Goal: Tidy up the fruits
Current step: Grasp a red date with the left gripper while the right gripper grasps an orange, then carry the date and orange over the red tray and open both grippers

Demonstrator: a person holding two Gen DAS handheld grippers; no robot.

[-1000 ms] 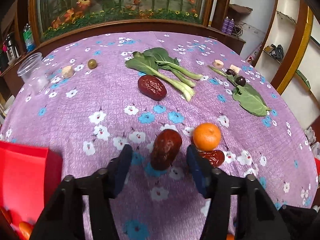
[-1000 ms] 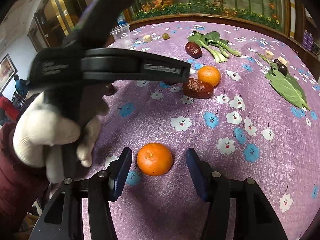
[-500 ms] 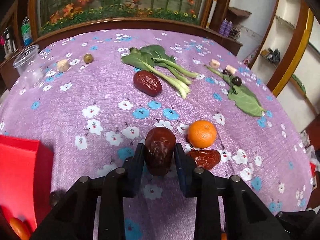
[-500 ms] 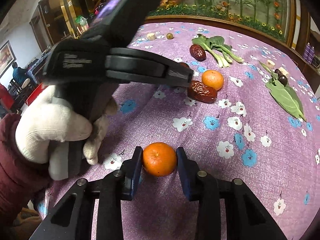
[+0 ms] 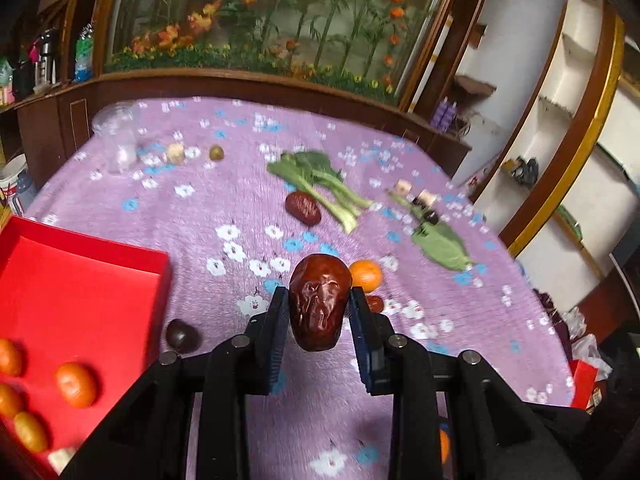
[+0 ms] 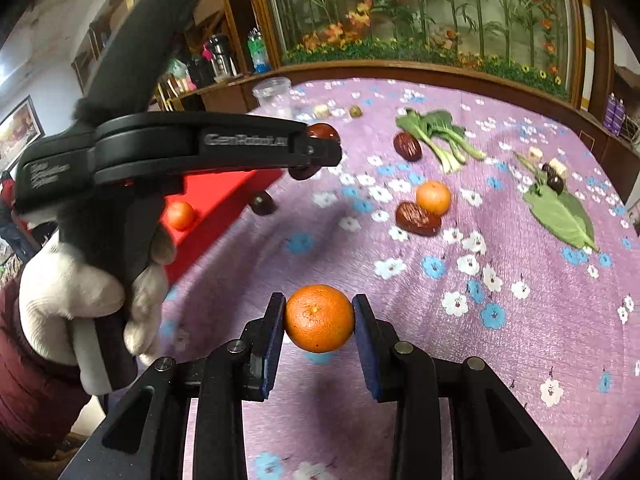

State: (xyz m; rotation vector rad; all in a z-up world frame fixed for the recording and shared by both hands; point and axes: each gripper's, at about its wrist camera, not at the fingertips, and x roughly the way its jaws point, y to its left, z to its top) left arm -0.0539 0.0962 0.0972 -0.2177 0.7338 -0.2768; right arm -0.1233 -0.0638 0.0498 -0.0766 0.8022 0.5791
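My left gripper (image 5: 319,305) is shut on a large dark red date (image 5: 319,300) and holds it above the purple cloth, to the right of the red box (image 5: 80,280). The box holds several oranges (image 5: 76,384). My right gripper (image 6: 319,318) is shut on an orange (image 6: 319,318) lifted off the cloth. The left gripper (image 6: 316,148) with its date also shows in the right wrist view. On the cloth lie another orange (image 6: 433,197), a date beside it (image 6: 418,219), a third date (image 5: 303,208) and a dark round fruit (image 5: 183,335) by the box.
Bok choy (image 5: 320,184), a green leaf (image 5: 440,244) with small dark fruits (image 5: 430,216), a clear cup (image 5: 116,140), a green olive (image 5: 216,153) and pale chunks lie on the far cloth. A wooden rail and planter border the back.
Both grippers closed, the left on the date and the right on the orange, and lifted them off the cloth. The left gripper has moved toward the red box.
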